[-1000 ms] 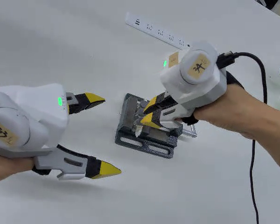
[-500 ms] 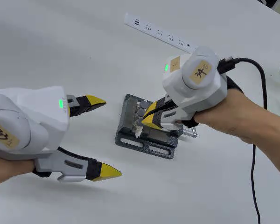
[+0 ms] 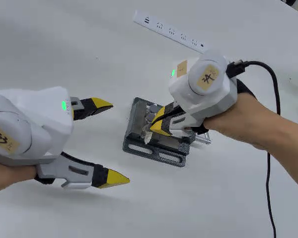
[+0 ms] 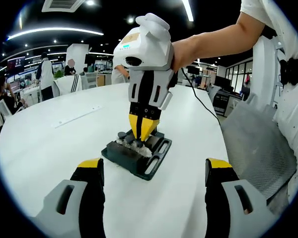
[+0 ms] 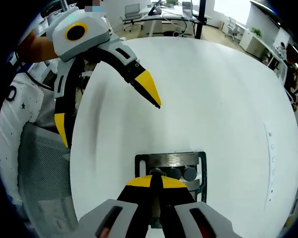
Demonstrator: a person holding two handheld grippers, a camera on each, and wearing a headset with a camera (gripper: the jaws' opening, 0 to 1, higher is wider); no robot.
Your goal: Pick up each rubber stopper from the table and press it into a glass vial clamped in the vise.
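Our right gripper (image 3: 157, 126), tips pressed together, sits at the dark vise (image 3: 154, 151) on the table, beside round grey stoppers (image 5: 182, 173) in a row; our left gripper (image 3: 115, 142) hangs nearby, spread wide.

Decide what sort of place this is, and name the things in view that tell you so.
Most likely an open-plan office or lab: rows of desks behind the white table, long ceiling lights, and a mesh office chair beside it. A small vise makes the table a workbench.

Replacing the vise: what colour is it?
Dark grey metal vise, clearest in the left gripper view.
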